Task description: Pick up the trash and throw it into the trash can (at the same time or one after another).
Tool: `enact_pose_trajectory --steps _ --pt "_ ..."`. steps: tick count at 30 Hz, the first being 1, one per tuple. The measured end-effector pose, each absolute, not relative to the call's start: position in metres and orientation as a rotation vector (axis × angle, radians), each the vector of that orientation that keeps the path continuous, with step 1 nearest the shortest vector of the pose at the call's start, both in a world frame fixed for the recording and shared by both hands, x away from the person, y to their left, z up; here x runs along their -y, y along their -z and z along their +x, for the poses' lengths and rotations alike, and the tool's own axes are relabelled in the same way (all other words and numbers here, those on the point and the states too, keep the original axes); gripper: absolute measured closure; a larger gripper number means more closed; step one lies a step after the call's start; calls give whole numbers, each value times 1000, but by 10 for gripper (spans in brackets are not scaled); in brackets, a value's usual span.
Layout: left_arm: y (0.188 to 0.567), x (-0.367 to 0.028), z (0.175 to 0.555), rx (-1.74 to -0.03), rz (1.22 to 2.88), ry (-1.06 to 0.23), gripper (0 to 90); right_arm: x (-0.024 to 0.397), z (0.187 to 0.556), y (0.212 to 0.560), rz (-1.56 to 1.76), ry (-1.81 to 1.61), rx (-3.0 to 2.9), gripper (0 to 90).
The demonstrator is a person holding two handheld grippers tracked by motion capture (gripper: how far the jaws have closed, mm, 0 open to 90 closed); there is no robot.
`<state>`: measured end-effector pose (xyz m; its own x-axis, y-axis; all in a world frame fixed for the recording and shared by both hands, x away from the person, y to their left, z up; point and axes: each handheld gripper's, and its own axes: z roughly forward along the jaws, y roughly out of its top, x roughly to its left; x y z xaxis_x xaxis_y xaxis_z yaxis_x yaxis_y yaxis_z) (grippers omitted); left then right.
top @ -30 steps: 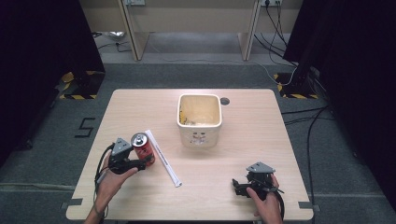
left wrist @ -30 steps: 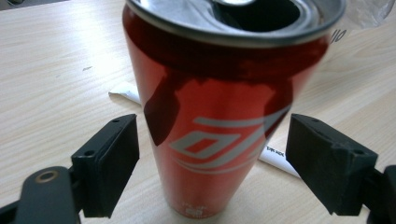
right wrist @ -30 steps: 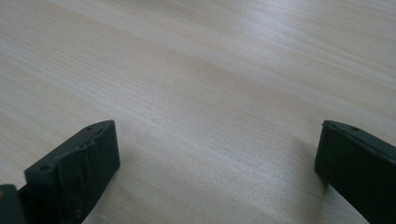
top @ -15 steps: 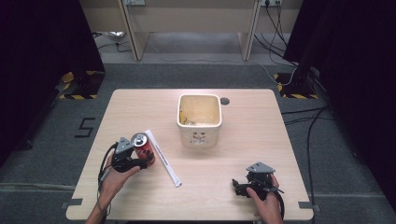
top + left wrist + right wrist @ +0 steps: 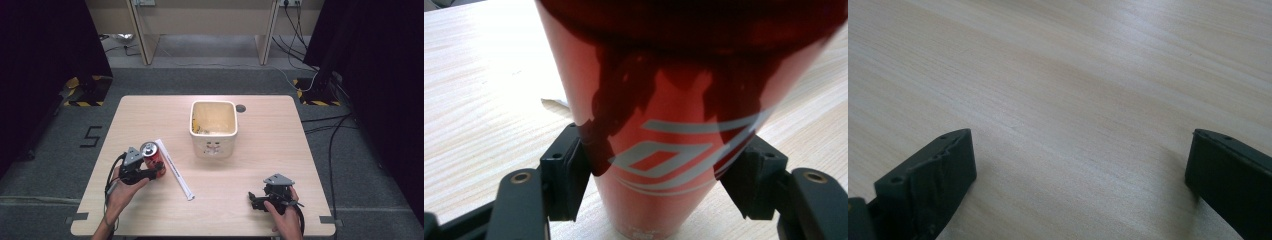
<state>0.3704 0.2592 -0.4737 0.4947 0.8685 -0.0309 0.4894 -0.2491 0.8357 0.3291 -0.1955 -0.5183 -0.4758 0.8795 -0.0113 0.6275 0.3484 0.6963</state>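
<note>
A red drinks can (image 5: pixel 150 153) stands upright on the left part of the wooden table (image 5: pixel 270 150). My left gripper (image 5: pixel 156 169) reaches in from the left, low against it. In the left gripper view the can (image 5: pixel 664 115) is between the two black pads (image 5: pixel 569 175), and both pads touch its lower sides. These jaws have just been closing, with the can between them. My right gripper (image 5: pixel 254 199) rests near the front right of the table. Its jaws are open over bare wood (image 5: pixel 1080 170), with nothing between them.
A white square bin (image 5: pixel 214 146) stands at the table's middle, with scraps inside. A long white wrapped stick (image 5: pixel 175 171) lies diagonally just right of the can. A small round hole (image 5: pixel 241 108) sits in the tabletop behind the bin.
The left gripper's jaws have drawn in around the red can, which stays in its place. The right gripper has not moved.
</note>
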Motion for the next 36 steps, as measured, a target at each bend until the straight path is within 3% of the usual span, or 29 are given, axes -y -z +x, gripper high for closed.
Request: enact_pose_trajectory --steps 36 --pt "444 -252 374 -1057 1902 -532 339 195 329 518 1323 -896 -2233 3"
